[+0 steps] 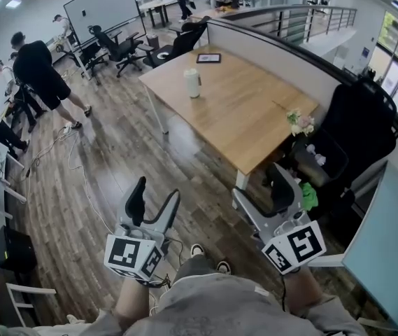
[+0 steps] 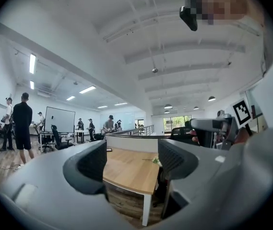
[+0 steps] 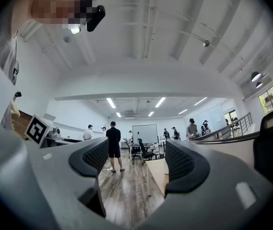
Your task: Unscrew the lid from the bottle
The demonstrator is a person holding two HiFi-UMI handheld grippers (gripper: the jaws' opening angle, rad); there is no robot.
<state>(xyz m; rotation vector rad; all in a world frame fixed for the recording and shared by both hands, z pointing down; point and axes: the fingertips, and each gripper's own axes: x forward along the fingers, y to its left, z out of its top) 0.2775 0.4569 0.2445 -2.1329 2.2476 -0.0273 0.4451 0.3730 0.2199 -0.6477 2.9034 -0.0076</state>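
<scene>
Wooden table (image 1: 244, 114), one bottle (image 1: 192, 83) (upright) — left claw (image 1: 155, 193), right claw (image 1: 260, 187), both gaping

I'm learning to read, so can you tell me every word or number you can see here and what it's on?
No words or numbers can be read anywhere in these pictures.
The left cube and right cube: black-and-white square patterns only, no letters.
The bottle: looks plain white, with no label I can read.
The whiteboard: too far away and too small to read anything.
</scene>
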